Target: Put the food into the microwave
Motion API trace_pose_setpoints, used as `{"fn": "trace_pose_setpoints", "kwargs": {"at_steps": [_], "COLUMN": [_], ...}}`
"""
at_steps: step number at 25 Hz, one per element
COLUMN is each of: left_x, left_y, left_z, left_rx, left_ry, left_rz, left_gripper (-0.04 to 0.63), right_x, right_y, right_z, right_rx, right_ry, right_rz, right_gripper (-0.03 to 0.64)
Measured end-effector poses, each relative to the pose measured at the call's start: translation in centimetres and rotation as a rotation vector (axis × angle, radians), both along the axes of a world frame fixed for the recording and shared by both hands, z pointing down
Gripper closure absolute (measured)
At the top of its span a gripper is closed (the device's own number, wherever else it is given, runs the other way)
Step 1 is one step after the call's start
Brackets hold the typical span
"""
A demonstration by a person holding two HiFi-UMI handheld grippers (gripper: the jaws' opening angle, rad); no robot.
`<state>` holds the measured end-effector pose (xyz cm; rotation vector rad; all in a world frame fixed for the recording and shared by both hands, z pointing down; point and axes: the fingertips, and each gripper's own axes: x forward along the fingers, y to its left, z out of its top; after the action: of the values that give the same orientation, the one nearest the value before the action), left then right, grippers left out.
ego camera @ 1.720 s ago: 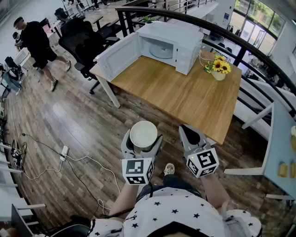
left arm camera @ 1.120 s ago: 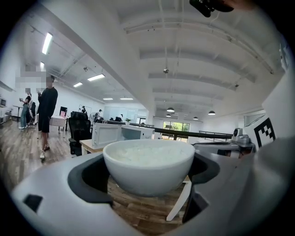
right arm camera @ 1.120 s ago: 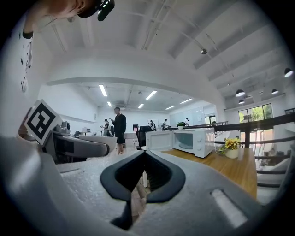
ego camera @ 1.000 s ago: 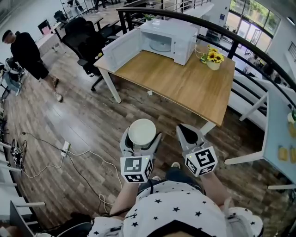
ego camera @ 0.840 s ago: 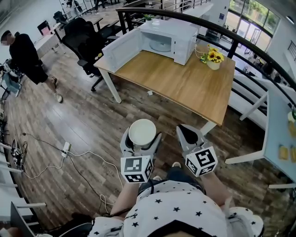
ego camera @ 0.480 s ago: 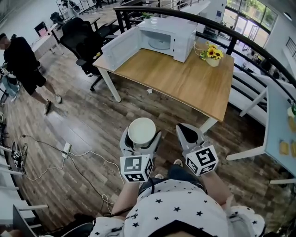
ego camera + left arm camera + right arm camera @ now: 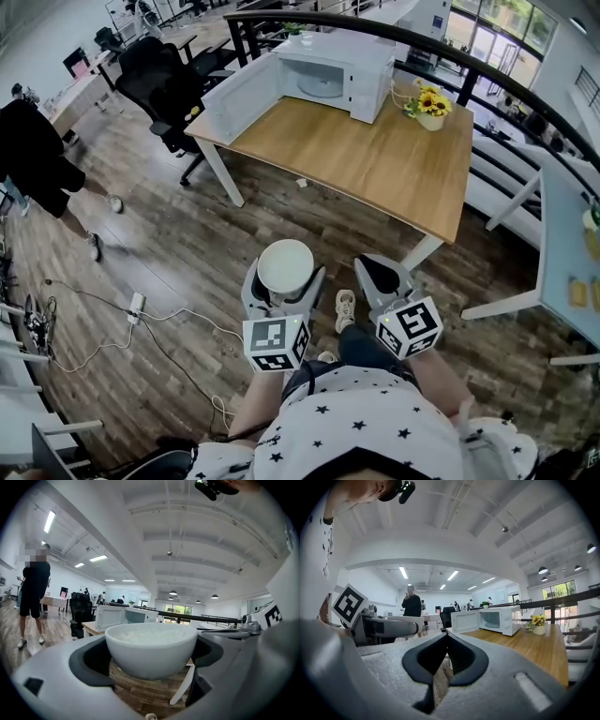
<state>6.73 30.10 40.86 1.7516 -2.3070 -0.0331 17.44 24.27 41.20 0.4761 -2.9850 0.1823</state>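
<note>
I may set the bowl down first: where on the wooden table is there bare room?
The tabletop is bare from the microwave and sunflower pot to its near edge. Only the far edge is crowded; the open microwave door stands over the left corner.

Big open-plan office for sure: black swivel chairs (image 7: 155, 66) by desks (image 7: 80, 94) in the back, strip lights (image 7: 98, 558) overhead, power strip (image 7: 136, 303) and cables (image 7: 178, 323) on the wood floor (image 7: 159, 234), microwave (image 7: 342, 61) on a wooden bench (image 7: 375, 164).

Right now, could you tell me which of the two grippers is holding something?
The left gripper: its jaws clasp the white bowl of food, while the right gripper is shut and empty.
</note>
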Motion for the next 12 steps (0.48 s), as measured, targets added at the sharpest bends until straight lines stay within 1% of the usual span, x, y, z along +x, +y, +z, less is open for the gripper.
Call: {"fn": "trace_pose_setpoints", "kwargs": {"at_steps": [8,12], "left_x": [-2.9,-4.9], "left_y": [-3.1,-5.6], "left_z": [0.3,0.5], "left_rx": [-0.001,0.004], "left_ry": [-0.006,-0.005], "left_rz": [-0.013,-0.022], "left_gripper": [0.092,0.092], "right_x": [-3.1,-4.9], "right_y": [-3.4,-6.1], "right_z": [0.3,0.3], "right_rx": [0.016,0.023], "right_ry": [0.000,-0.002], "right_rz": [-0.010,-0.015], "right_gripper": [0.611,0.611]}}
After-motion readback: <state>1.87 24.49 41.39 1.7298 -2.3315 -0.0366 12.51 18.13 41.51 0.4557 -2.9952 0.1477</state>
